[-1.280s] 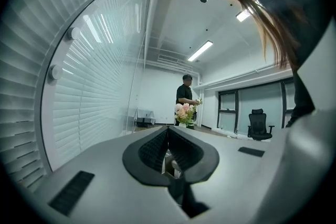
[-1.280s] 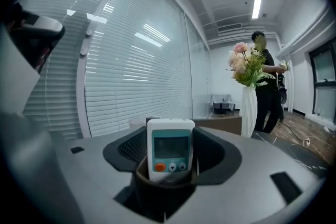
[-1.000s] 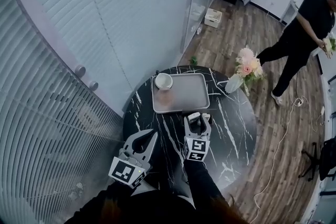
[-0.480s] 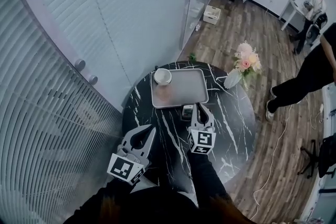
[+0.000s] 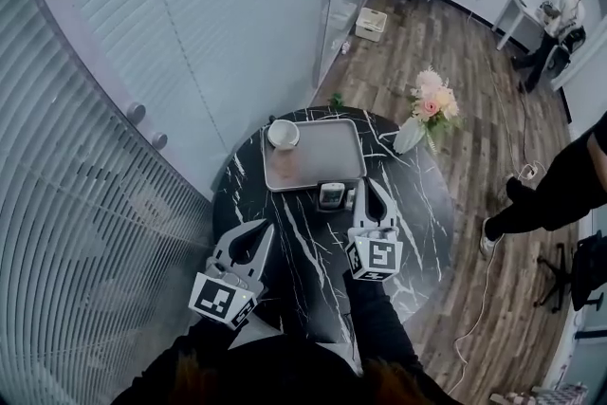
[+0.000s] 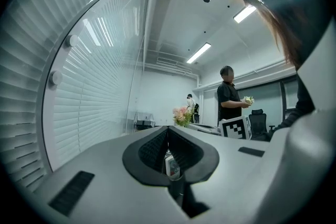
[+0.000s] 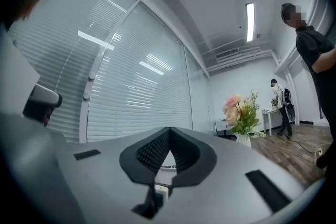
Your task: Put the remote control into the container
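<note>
Remote control (image 5: 332, 195) lies at the tray's (image 5: 327, 152) near rim; whether it is on the rim or just short of it, I cannot tell. My right gripper (image 5: 367, 188) sits just right of it. Its jaws have just been closing and are now pressed together on nothing. Left gripper (image 5: 263, 227) is well back from the tray, also pressed together and empty. Cup (image 5: 283, 134) stands in the tray's far-left corner.

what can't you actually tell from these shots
- Remote: head view too small to tell if it rests on the tray rim or the table; left gripper view shows only a sliver.
- Cup contents: too small, head view.
- Person: cut off by head view's right edge.
</note>
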`<state>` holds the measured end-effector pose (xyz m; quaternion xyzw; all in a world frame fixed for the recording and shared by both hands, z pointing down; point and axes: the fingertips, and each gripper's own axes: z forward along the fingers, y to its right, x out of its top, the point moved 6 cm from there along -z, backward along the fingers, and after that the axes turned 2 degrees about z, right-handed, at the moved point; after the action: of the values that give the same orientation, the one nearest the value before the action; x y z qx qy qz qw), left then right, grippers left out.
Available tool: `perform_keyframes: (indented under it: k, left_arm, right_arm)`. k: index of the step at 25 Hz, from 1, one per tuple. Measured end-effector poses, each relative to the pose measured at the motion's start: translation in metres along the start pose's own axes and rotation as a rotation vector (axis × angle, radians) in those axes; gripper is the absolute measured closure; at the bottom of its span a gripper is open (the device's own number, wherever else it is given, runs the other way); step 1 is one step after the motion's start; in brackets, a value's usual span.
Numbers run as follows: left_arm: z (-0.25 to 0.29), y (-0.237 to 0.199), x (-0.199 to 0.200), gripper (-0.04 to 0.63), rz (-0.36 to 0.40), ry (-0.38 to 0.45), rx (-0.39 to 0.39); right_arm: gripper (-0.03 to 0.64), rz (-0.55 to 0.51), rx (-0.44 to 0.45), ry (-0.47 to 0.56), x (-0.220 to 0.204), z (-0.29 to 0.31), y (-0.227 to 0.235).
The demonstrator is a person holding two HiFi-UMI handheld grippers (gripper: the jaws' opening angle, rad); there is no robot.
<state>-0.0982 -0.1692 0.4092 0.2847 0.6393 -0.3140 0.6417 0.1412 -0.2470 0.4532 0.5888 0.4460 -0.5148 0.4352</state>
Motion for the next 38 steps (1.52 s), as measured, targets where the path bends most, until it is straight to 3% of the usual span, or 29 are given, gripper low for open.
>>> perform_keyframes:
  k: [20,38]
  left_arm:
    - [0.019,0.044,0.002,0.586,0.006,0.021,-0.082]
    - [0.010,0.060,-0.002,0.586,-0.001,0.027,-0.052]
  right_arm:
    - [0.600,-0.051,-0.013,0.033,0.044,-0.097,0.007]
    - [0.600,0.016,0.075,-0.059,0.028,-0.129,-0.017]
